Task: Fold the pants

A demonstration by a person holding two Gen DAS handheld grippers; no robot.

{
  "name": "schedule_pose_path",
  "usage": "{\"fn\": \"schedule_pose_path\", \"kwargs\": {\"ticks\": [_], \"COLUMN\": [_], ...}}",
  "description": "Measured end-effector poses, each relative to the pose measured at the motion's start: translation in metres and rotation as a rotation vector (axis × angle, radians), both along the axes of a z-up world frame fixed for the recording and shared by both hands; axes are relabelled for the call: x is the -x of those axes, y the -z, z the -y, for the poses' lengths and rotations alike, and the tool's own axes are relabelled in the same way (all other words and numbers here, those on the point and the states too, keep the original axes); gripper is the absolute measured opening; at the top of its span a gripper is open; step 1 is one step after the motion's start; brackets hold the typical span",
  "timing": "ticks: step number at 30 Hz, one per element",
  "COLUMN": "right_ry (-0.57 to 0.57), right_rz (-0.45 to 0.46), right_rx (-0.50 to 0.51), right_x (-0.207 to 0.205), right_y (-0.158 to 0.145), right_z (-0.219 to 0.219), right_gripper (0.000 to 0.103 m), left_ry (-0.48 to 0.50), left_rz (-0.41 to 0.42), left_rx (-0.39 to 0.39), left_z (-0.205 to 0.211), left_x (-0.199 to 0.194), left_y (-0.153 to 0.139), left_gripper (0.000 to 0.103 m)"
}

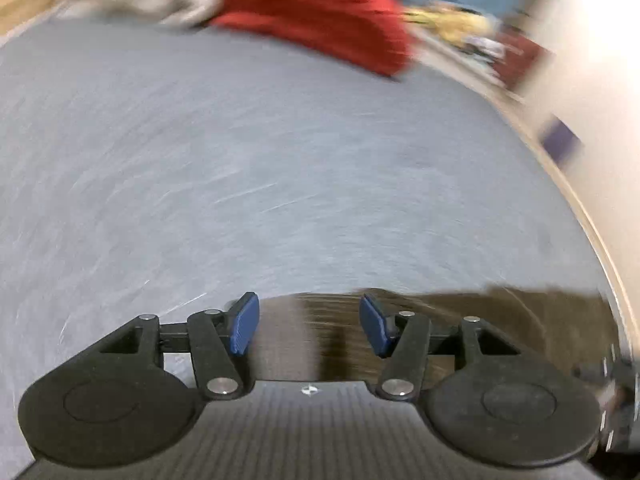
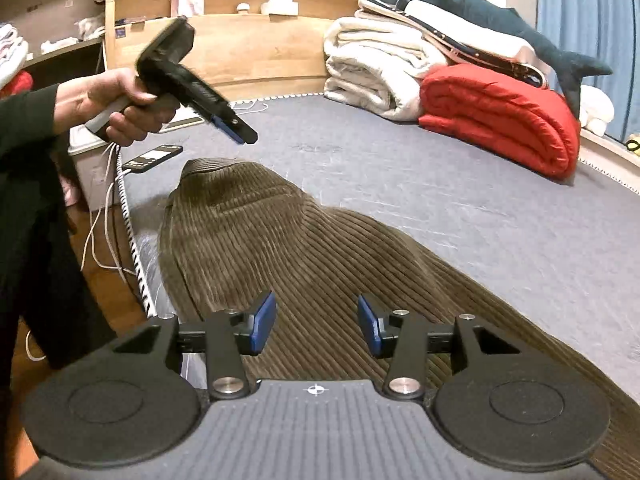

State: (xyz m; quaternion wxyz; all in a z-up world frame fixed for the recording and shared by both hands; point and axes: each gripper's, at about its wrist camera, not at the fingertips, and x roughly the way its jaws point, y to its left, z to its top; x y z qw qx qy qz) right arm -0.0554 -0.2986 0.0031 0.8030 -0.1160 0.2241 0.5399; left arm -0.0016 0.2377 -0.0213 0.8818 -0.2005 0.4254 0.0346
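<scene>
Corduroy pants (image 2: 288,240) on grey mattress (image 2: 480,208)

The left claw (image 2: 234,130), gripped in the person's left hand (image 2: 116,102), tilts downward, blue pads apart. The right claw (image 2: 316,326) stands open, holding nothing.

black gripper (image 2: 316,326), blue pads (image 2: 264,328), dark sleeve (image 2: 24,120)

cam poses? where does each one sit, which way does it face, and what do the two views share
Left wrist: on the left gripper, jaws open and empty, tilted down at the grey bed, blurred; only the brown pants' edge shows.
Right wrist: on the right gripper, open above the pants, facing the headboard; the left hand shows holding its gripper.
Shared: pants, bed, red blanket.
</scene>
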Motion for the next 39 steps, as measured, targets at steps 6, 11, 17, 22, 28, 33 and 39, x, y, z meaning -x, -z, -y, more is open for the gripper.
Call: {"fn": "schedule_pose_path", "kwargs": {"ticks": [6, 11, 17, 22, 28, 33, 39], "right_ry": [-0.033, -0.058, -0.160, -0.267, -0.305, -0.317, -0.062], "right_rz": [0.011, 0.058, 0.048, 0.038, 0.077, 0.014, -0.076], "right_rx": [0.039, 0.045, 0.052, 0.172, 0.159, 0.124, -0.003], "right_x": [0.008, 0.021, 0.031, 0.041, 0.053, 0.046, 0.010], "right_y": [0.019, 0.021, 0.026, 0.049, 0.048, 0.040, 0.021], "right_z": [-0.063, -0.100, -0.129, -0.146, -0.139, -0.123, -0.072], "right_gripper": [0.061, 0.064, 0.068, 0.070, 0.038, 0.033, 0.050], "left_ry": [-0.066, -0.045, -0.189, -0.187, 0.125, 0.262, 0.244], "left_rz": [-0.067, 0.001, -0.018, 0.007, 0.147, -0.135, 0.017], "left_rx": [0.207, 0.116, -0.011, -0.218, -0.158, -0.410, -0.477], "left_z": [-0.019, -0.018, -0.001, 0.003, 0.043, 0.079, 0.110], "left_x": [-0.009, 0.003, 0.054, 0.062, 0.078, 0.080, 0.076], "left_y": [0.034, 0.009, -0.011, -0.018, -0.034, 0.016, -0.017], "left_gripper": [0.064, 0.030, 0.022, 0.022, 0.025, 0.024, 0.032]}}
